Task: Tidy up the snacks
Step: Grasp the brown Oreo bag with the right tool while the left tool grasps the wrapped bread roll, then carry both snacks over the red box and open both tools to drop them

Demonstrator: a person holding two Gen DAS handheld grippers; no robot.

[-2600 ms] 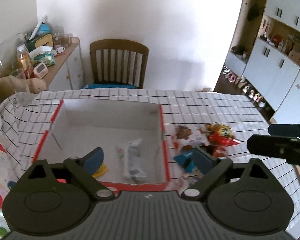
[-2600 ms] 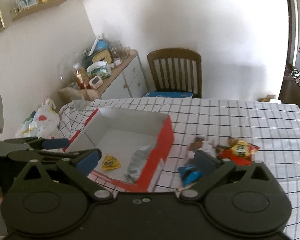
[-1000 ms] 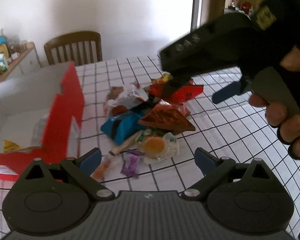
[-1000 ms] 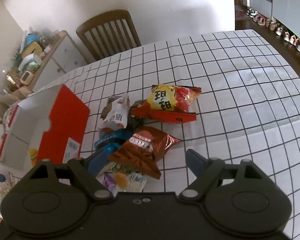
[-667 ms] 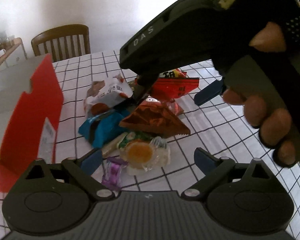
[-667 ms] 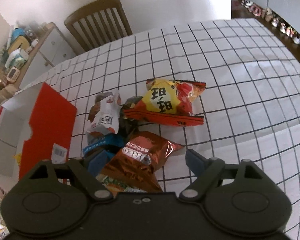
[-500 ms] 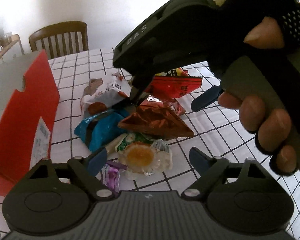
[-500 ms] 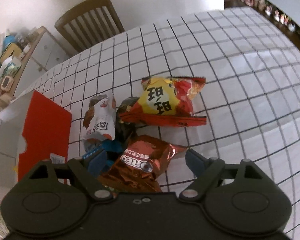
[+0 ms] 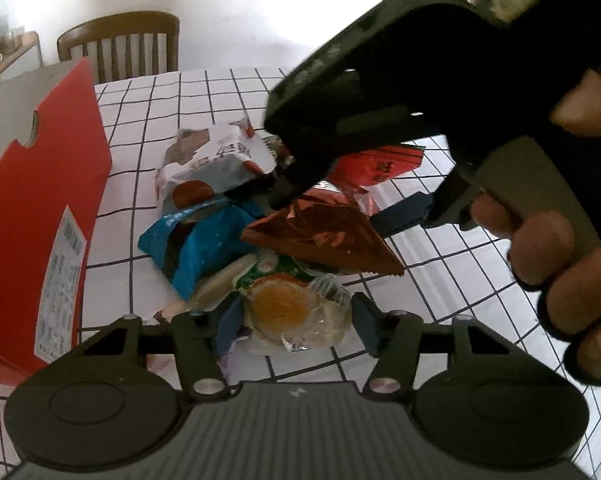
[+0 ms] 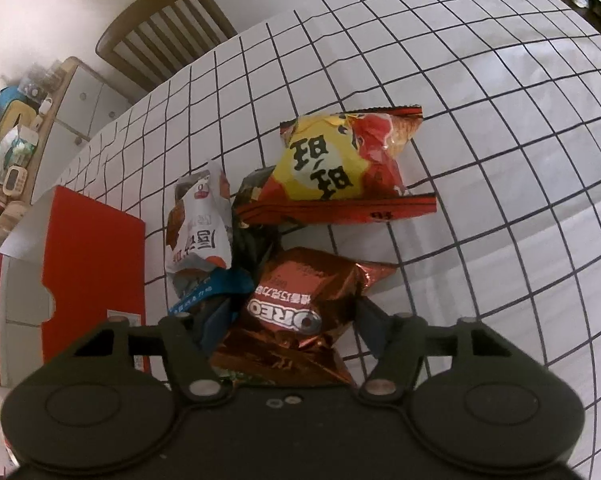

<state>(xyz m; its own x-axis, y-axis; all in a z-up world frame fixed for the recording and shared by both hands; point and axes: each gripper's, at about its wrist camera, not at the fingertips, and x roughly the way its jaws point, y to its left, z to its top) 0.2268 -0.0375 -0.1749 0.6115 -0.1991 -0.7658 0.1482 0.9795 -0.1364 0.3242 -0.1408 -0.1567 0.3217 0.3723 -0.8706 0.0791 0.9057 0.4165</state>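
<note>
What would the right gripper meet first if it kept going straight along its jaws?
Most likely the brown Oreo packet, already between the closing jaws of the right gripper; the checked tablecloth lies beneath. Contact isn't clear.

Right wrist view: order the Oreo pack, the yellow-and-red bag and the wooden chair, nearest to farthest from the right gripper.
1. Oreo pack, between the right gripper's closing fingers.
2. Yellow-and-red bag, just beyond it on the checked cloth.
3. Wooden chair, past the table's far edge.
</note>
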